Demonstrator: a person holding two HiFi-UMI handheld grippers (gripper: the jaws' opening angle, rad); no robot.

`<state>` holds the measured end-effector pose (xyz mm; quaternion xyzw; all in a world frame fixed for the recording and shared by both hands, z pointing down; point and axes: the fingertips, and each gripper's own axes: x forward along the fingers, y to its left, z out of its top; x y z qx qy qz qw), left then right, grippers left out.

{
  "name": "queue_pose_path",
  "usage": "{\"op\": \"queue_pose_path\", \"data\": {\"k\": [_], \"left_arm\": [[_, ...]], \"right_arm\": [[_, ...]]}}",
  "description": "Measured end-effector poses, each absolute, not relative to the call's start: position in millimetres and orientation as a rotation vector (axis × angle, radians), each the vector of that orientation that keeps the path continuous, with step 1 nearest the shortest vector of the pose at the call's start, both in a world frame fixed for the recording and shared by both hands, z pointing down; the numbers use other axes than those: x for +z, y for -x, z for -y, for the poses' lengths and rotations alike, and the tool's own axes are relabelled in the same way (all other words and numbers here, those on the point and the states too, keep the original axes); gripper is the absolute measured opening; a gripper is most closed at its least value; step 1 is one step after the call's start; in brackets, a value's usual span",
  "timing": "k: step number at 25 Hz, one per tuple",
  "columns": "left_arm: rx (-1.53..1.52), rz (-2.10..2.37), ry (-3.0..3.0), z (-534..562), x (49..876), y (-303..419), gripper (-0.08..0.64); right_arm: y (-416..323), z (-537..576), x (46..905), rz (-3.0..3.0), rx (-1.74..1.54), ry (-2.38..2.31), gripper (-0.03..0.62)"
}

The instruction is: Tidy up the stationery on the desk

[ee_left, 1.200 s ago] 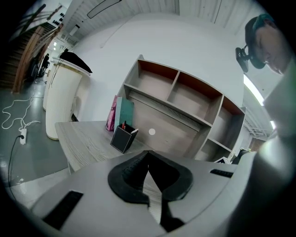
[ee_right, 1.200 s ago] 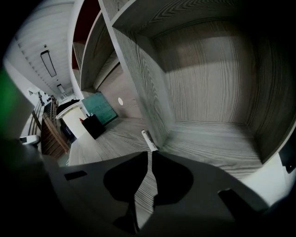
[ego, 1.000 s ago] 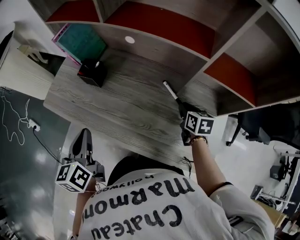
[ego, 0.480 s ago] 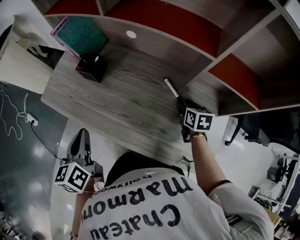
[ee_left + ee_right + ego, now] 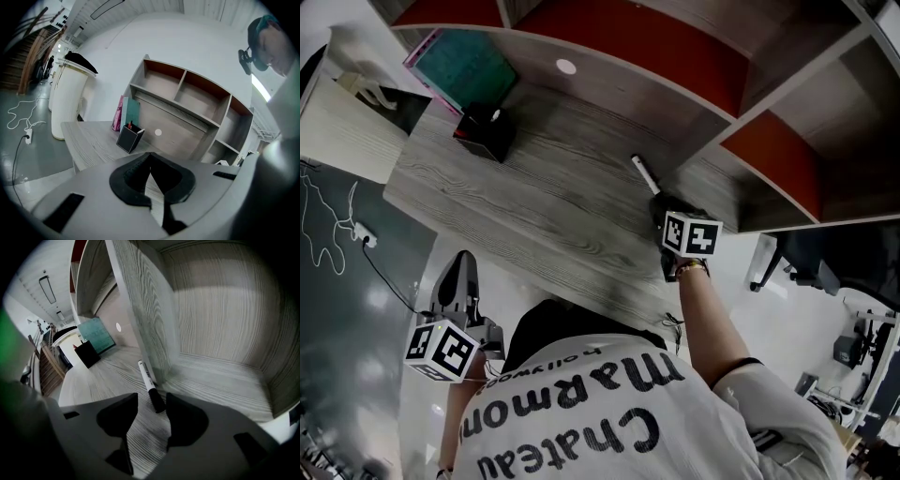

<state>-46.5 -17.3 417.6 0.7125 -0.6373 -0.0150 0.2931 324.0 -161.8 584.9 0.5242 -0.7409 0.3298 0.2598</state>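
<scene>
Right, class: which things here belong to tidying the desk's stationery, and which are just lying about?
Job: white marker pen with black cap; black square pen holder; grey wood-grain desk.
Lying about: teal book leaning at the back; white power strip on the floor; black office chair.

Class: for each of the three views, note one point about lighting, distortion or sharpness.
Head view: dim and muted, with the desk darkest under the shelves. Left gripper view: dark round vignette, bright wall, the near left gripper soft. Right gripper view: strong fisheye bend in the shelf divider; the marker is sharp.
</scene>
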Motion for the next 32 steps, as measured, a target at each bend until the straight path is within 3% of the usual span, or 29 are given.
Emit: {"op": "queue_pose_path", "data": {"k": [10, 16, 32], "left_arm": [[-0.031, 1.668, -1.928, 22.4, 416.9, 32.9, 0.015], [-0.029, 1.657, -1.938, 23.3, 416.4, 25.6, 0.015], [-0.045, 1.634, -1.954, 19.3, 414.4, 13.2, 0.015]], "right_arm": [[-325.7, 157.2, 591.4, 1.968, 0.834, -1.387, 0.204], [-333.3, 160.1, 593.0, 1.918, 0.803, -1.411, 0.130], [-335.0, 160.3, 592.9, 1.903, 0.799, -1.421, 0.110]]}}
